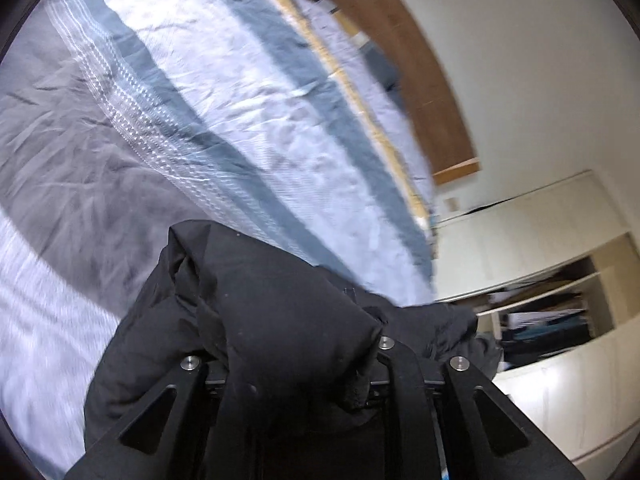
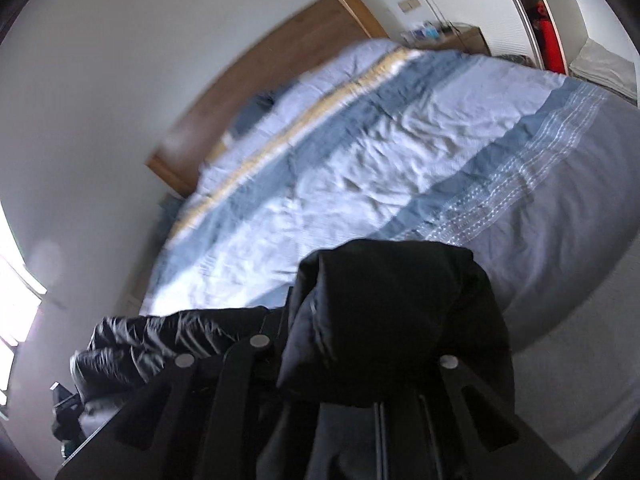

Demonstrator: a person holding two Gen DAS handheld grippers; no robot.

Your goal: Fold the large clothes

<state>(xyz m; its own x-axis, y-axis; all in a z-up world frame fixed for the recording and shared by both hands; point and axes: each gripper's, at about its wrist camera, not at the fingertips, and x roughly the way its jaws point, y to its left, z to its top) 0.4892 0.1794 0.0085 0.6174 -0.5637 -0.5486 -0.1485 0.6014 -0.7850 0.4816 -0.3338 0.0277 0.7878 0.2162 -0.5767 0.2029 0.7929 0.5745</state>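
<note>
Black jacket point(image 1: 280, 320), matte and softly padded, bunched into thick rounded folds and draped over the fingers of the left gripper point(image 1: 316, 380); jaws nearly together, cloth pinched between them, fingertips buried under the folds. Same black jacket point(image 2: 384, 312) heaped likewise over the right gripper point(image 2: 352, 380): jaws close to shut, clamped on a wad of the fabric, tips hidden. To the left of that wad in the right wrist view, a shinier quilted stretch of the garment, creased in narrow ribs, trailing off toward the lower edge. Held up above the bed point(image 1: 224, 128), not lying on it. Beyond, a rumpled duvet in broad pale-blue and slate-blue stripes, one yellow band, a stitched white border and a grey field. Farther out, a wooden headboard point(image 1: 404, 64), white walls, and an open wardrobe point(image 1: 560, 312) with shelves of stacked things. All blurred by motion.
</note>
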